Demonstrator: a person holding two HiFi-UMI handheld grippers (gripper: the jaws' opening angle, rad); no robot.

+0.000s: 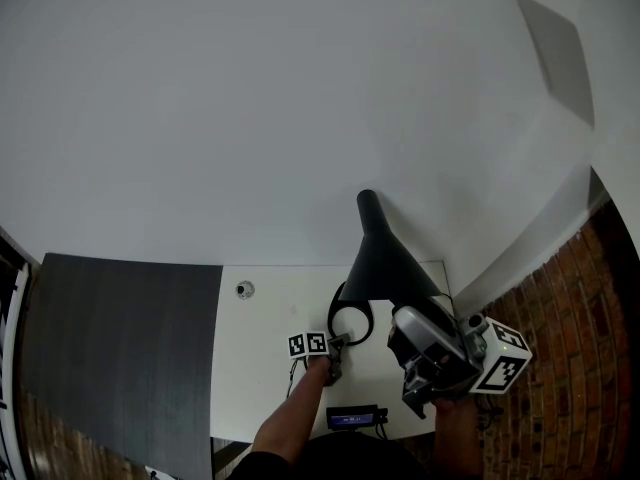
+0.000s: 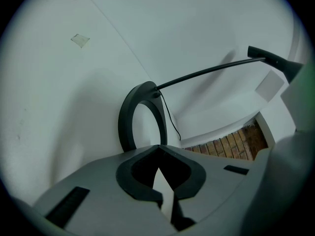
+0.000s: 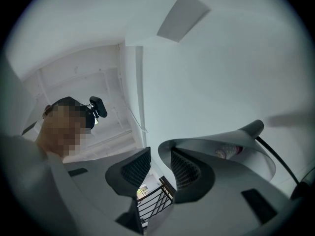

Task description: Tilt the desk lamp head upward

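1. The black, cone-shaped desk lamp head (image 1: 385, 258) stands over the back right part of a white table (image 1: 260, 348), its narrow end toward the white wall (image 1: 250, 118) and its wide mouth toward the person.
2. Seen from below in the right gripper view, the shade is a smooth hollow shell with a pale bulb (image 3: 227, 152) inside.
3. A thin, dark, curved arm (image 2: 206, 73) joins the head to a flat black ring base (image 2: 125, 122) that lies on the table, and a fine cord (image 2: 170, 117) trails from the ring.
4. The right gripper (image 3: 160, 156) is at the shade's mouth, jaws moderately apart. The rim runs between them, one mesh-textured pad sits inside the shade, and a gap shows on the other side.
5. The left gripper (image 2: 158, 151) rests low just in front of the ring base. Its jaws are drawn together at the tips with only a white sliver between them, and they hold nothing.
6. A small round metal disc (image 1: 244, 289) is set into the tabletop to the left of the lamp.
7. A dark device with a blue display (image 1: 352, 418) sits at the table's near edge; its figures are too small to read.
8. A dark grey panel (image 1: 120, 348) adjoins the table on the left, and red brick (image 1: 560, 298) shows on the right.
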